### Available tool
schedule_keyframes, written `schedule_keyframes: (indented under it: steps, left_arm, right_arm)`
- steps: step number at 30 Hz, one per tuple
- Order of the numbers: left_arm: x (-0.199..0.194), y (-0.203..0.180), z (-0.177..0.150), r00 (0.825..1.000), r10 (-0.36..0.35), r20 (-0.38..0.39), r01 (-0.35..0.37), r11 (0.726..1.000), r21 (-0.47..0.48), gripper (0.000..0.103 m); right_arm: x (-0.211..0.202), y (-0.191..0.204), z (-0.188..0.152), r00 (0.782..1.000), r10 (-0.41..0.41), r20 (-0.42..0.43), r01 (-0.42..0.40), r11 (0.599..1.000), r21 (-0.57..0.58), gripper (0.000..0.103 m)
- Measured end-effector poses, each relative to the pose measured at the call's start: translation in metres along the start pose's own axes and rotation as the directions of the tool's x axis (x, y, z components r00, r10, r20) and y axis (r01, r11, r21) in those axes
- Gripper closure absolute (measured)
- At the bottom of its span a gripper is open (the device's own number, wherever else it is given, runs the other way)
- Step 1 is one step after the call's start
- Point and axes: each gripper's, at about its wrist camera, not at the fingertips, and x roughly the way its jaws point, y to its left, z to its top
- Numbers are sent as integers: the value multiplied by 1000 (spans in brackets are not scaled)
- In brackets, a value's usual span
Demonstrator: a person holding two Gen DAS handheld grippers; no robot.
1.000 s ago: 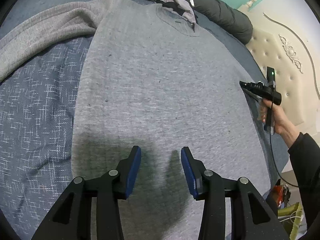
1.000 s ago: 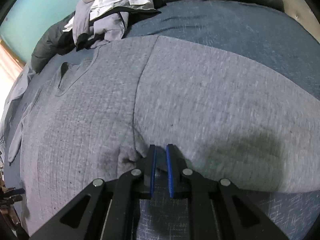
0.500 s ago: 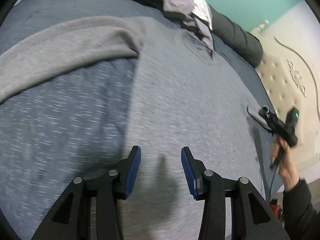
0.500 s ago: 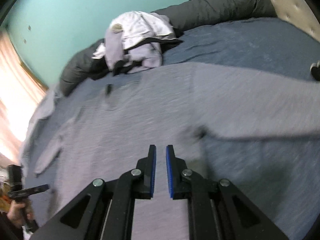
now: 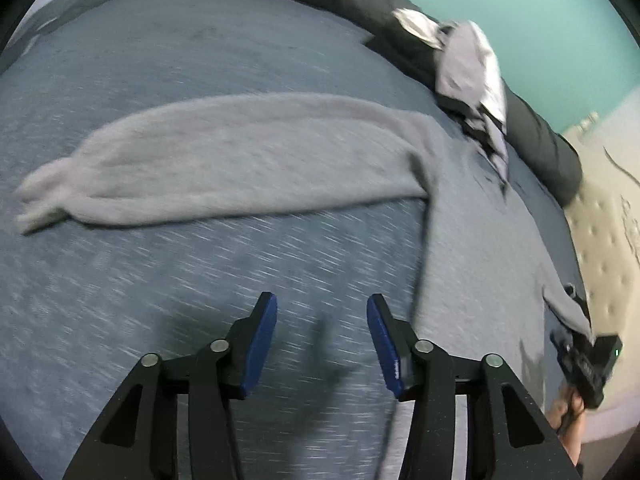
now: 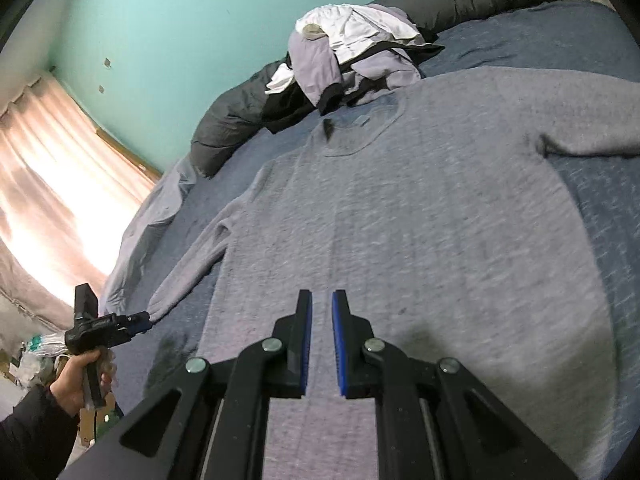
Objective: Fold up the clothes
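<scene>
My grey knit long-sleeved sweater [image 6: 420, 220] lies flat, front down I think (the blur makes that hard to judge), on the blue flecked bedspread [image 5: 200, 280], collar toward 12 o'clock in the right view. My left tool [image 5: 322, 340] hangs wide open over bare bedspread, holding nothing, with one sleeve [image 5: 224, 160] stretched out toward 9 o'clock. My right tool [image 6: 321, 340] is nearly closed, a slim gap showing, empty above the sweater's body. A heap of lilac and white clothes [image 6: 352, 52] sits at 12 o'clock.
</scene>
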Motion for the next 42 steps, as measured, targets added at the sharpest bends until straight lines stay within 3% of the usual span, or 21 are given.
schedule_keyframes:
  steps: [11,21,31,32,36,38,42]
  left_arm:
    - [-9,62,36,992,117,42,-114,991,-68,51]
    - [39,42,70,992,122,29,-122,993,-1,51]
    - [80,14,75,992,126,-3,-125,988,94,51]
    - [83,13,74,991,132,-4,-131,986,100,53]
    - [86,13,70,991,134,-5,-133,984,121,89]
    - [84,12,68,992,128,-7,-126,984,128,102]
    - [78,11,64,994,110,-11,-107,984,139,103]
  right_arm:
    - [23,-4,-12,999,14,-38,-14,1000,7,92]
    - [25,-13,-12,999,10,-33,-10,1000,18,92]
    - [27,-16,-13,999,29,-38,-28,999,31,92]
    - [27,-16,-12,999,32,-38,-30,999,31,92]
    - [26,-16,-11,999,38,-37,-36,999,33,92]
    - [26,-17,-11,999,39,-36,-37,999,36,92]
    - [27,-16,-12,998,45,-39,-44,998,39,92]
